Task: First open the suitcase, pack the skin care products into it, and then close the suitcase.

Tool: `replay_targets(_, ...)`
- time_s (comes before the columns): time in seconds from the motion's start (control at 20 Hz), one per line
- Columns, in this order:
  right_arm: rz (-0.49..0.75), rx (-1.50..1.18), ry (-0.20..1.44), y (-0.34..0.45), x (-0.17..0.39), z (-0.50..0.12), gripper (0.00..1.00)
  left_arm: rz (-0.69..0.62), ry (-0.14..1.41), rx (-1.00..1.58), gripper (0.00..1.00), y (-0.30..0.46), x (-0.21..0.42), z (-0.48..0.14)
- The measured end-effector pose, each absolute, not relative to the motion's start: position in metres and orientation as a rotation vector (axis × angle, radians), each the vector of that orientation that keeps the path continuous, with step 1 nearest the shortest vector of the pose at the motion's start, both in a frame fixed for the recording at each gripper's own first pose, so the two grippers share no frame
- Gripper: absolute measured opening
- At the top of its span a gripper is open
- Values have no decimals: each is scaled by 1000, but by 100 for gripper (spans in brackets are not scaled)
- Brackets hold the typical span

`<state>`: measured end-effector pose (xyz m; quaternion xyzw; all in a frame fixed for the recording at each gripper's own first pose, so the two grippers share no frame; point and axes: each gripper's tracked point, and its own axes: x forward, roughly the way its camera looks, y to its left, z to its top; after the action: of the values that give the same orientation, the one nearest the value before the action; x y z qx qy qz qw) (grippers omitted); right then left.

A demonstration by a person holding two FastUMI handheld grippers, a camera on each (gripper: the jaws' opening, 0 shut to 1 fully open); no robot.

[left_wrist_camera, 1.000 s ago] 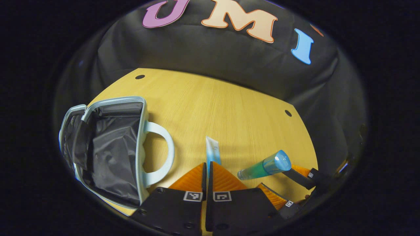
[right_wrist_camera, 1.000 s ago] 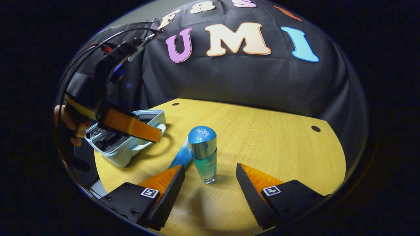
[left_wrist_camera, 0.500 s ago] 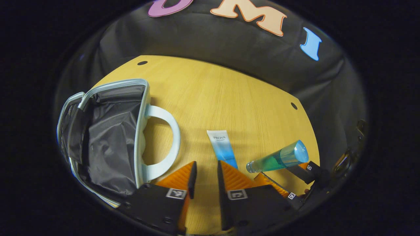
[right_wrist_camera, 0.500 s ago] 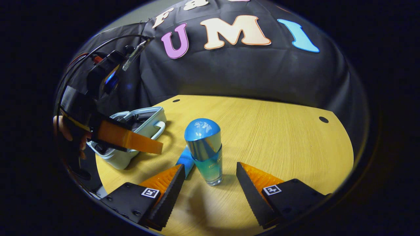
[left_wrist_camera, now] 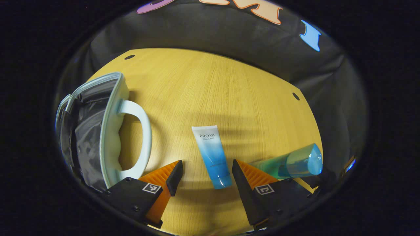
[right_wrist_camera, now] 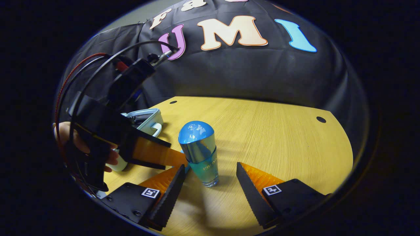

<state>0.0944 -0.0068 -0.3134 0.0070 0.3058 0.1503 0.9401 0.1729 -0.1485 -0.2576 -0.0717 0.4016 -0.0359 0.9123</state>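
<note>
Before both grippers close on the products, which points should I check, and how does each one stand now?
1. Suitcase open to take products: ok.
2. Left gripper open with the tube between its fingers: ok.
3. Tube lying flat on the table: ok.
4. Right gripper open around the bottle: ok.
5. Bottle standing upright: ok.
6. Enough room between the two grippers near the bottle: cannot tell; the left one sits very close.
</note>
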Motion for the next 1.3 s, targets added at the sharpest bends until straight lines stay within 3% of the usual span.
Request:
replay_targets(0.4,331,-48,630,-7,86,-318,98,-92,858,-105,76,-153,188,-264)
replay_targets(0.85,317,-53,625,-13,86,-315,98,-154,875,-176,42,-152,189,-263)
replay_targets(1.3,326,-70,624,-9,82,-318,98,-182,869,-350,35,-150,188,-250)
